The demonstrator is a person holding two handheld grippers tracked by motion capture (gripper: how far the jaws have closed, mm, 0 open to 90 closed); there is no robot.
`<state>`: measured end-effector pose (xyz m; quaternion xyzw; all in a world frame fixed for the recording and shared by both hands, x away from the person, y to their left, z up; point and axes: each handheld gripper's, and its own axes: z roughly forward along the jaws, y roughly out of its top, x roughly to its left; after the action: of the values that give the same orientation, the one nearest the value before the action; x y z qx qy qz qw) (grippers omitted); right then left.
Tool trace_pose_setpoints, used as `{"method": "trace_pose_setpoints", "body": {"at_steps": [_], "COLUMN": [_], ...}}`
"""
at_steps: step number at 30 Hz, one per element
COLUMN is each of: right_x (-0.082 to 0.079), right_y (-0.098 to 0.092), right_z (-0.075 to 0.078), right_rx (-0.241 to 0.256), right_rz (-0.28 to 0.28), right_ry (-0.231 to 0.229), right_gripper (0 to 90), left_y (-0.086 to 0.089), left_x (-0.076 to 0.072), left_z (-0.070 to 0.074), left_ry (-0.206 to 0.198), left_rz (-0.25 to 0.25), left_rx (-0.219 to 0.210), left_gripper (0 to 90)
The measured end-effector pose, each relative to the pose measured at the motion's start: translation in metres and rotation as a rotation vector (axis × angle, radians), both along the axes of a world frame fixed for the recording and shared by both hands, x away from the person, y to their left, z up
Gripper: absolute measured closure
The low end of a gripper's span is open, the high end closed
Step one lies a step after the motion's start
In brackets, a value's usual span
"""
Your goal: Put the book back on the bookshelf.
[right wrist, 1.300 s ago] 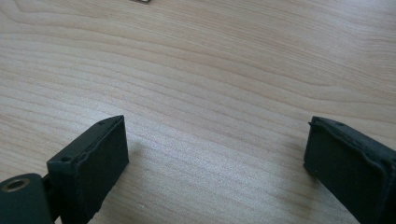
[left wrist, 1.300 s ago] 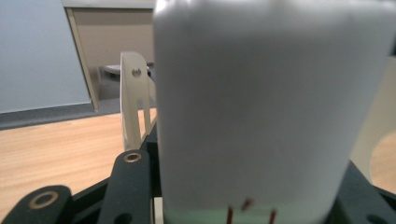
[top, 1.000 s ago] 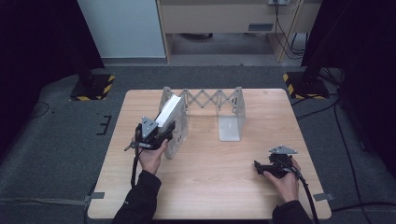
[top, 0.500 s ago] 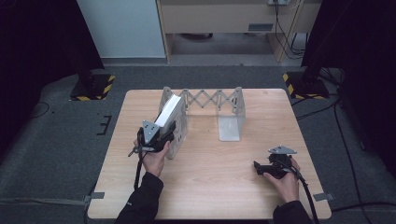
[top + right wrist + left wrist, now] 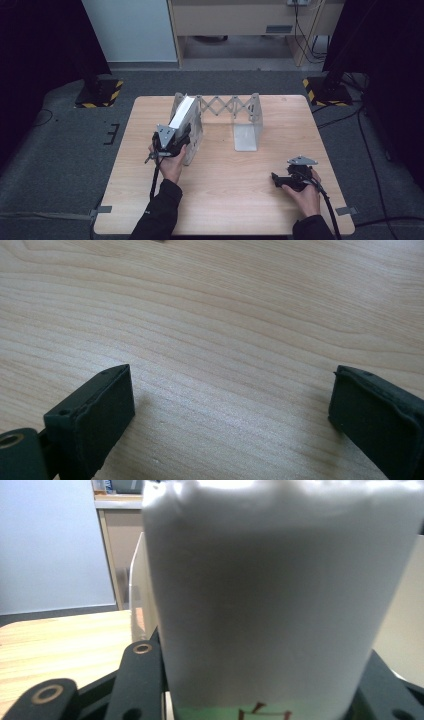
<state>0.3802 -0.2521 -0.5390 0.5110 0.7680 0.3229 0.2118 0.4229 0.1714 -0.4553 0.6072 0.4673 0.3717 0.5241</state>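
A white book (image 5: 183, 111) leans tilted at the left end of a grey expanding rack (image 5: 229, 105) on the wooden table (image 5: 225, 200). My left gripper (image 5: 173, 140) is shut on the book's near end, just in front of the rack's left plates. In the left gripper view the book (image 5: 280, 595) stands between the black jaws of my left gripper (image 5: 260, 702), with a green strip and a dark mark at its bottom. My right gripper (image 5: 281, 180) rests low at the table's front right, open. The right gripper view shows my right gripper (image 5: 230, 410) over bare wood with nothing between its fingers (image 5: 95, 412).
The rack's right end plate (image 5: 247, 134) stands near the table's middle back. A cable trails from each gripper toward the near edge. Beyond the table are a grey floor, a pale cabinet (image 5: 240, 20) and yellow-black striped stand feet (image 5: 102, 95).
My left gripper has edged slightly toward the rack with the book still in it. The right gripper has stayed put.
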Motion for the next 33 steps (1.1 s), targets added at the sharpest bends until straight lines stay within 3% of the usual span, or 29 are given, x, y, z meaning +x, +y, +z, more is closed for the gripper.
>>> {"method": "trace_pose_setpoints", "body": {"at_steps": [4, 11, 15, 20, 22, 25, 27, 29, 33], "right_x": [0.0, 0.001, 0.001, 0.001, 0.001, 0.001, 0.001, 0.001, 0.001], "right_y": [0.0, 0.001, 0.001, 0.001, 0.001, 0.001, 0.001, 0.001, 0.001], "right_z": [0.0, 0.0, 0.0, 0.0, 0.0, 0.0, 0.0, 0.0, 0.0], "right_rx": [0.0, -0.001, 0.001, 0.003, 0.002, 0.003, 0.002, 0.002, 0.002], "right_rz": [0.001, 0.004, -0.001, 0.004, 0.005, 0.005, 0.005, 0.007, 0.006], "right_ry": [0.0, -0.003, -0.002, 0.001, 0.002, 0.001, 0.001, 0.002, 0.002], "right_gripper": [4.7, 4.7, 4.7, 4.7, 4.7, 4.7, 4.7, 4.7, 4.7], "left_y": [0.001, -0.005, -0.003, 0.004, 0.009, 0.013, 0.015, 0.015, 0.01], "left_x": [0.005, 0.013, 0.01, -0.001, -0.009, -0.013, -0.015, -0.017, -0.02], "left_z": [0.002, 0.0, -0.001, -0.011, -0.021, -0.027, -0.031, -0.034, -0.035], "left_ry": [0.013, -0.004, 0.002, 0.071, 0.122, 0.146, 0.172, 0.161, 0.149], "left_rz": [0.012, 0.017, -0.013, -0.056, -0.083, -0.094, -0.114, -0.11, -0.084], "left_rx": [-0.008, 0.004, 0.027, 0.078, 0.08, 0.073, 0.046, 0.032, 0.052], "left_gripper": [51.7, 51.7, 49.9, 42.0, 42.2, 42.7, 47.4, 49.4, 51.4]}}
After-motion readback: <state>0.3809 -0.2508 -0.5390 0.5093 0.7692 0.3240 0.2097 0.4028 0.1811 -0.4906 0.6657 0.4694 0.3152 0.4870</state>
